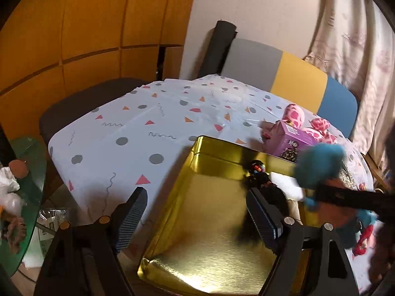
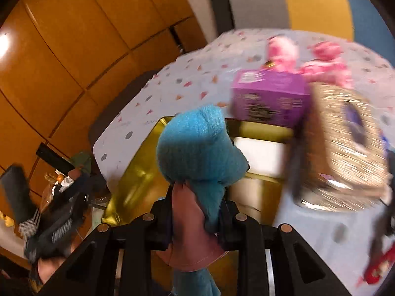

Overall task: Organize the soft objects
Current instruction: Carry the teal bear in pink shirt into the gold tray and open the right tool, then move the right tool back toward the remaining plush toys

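Clearly the blue plush toy is light and squashy: the right hand-held gripper pinches it low on the body, where pinkish-brown fabric bunches between the fingers, and its head flops forward above the open gold tin on the tabletop. Such stuffing compresses, so a deep hold near the middle seems safest. The left hand-held gripper hangs spread and empty over the tin.

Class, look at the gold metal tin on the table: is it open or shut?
Open. The gold metal tin has no lid on it, and its shiny inner floor and walls show. The blue plush toy hangs above it in the right claw.
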`<state>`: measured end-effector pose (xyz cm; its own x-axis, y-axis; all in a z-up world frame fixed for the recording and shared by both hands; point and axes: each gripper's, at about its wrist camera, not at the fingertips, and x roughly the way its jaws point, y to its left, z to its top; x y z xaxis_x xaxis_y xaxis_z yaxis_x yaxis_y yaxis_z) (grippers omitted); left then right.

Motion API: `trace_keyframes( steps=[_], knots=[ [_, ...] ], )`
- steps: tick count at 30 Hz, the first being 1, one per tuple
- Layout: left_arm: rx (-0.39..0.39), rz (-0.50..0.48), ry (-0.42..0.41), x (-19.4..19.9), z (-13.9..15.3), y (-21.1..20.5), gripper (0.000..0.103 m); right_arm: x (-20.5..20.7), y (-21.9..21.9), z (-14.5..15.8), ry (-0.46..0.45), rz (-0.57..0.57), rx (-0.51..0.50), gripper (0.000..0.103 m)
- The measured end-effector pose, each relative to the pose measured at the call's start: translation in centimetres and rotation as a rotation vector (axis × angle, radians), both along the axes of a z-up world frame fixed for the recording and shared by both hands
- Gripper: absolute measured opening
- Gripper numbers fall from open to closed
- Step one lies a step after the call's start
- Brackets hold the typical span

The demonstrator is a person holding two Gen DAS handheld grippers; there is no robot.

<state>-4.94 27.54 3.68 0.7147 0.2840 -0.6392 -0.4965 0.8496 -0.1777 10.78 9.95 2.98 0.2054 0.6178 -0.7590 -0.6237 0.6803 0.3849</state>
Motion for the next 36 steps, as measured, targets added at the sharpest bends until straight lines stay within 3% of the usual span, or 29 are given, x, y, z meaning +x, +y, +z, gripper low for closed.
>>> trace_keyframes(
  steps=[4, 7, 12, 15, 26, 36],
  knots=[
    [-0.014, 0.023, 0.012, -0.3, -0.5, 0.9, 0.084, 2.0, 5.7, -1.9, 0.109, 0.003, 0.013, 0.028],
    [-0.028, 0.045, 0.023, -0.6, -1.1, 1.6, 0.084, 4.2, 8.9, -4.3, 0.191, -0.019, 0.027, 0.036],
    [-0.051, 0.063, 0.028, -0.8, -1.6, 2.3, 0.084, 5.6, 10.0, -6.1, 0.120, -0.089, -0.059, 0.045],
    [-0.050, 0.063, 0.031, -0.8, -1.7, 2.3, 0.084, 5.7, 8.5, -6.0, 0.119, -0.104, -0.049, 0.045],
    [-0.029, 0.014, 0.034, -0.2, -1.3, 0.5, 0.088, 0.5, 1.9, -1.2, -0.143, -0.064, -0.041, 0.045],
    [0.032, -0.144, 0.036, 1.4, -0.1, -5.3, 0.088, -1.1, -8.3, 0.2, -0.251, -0.201, -0.080, 0.045]
  ],
)
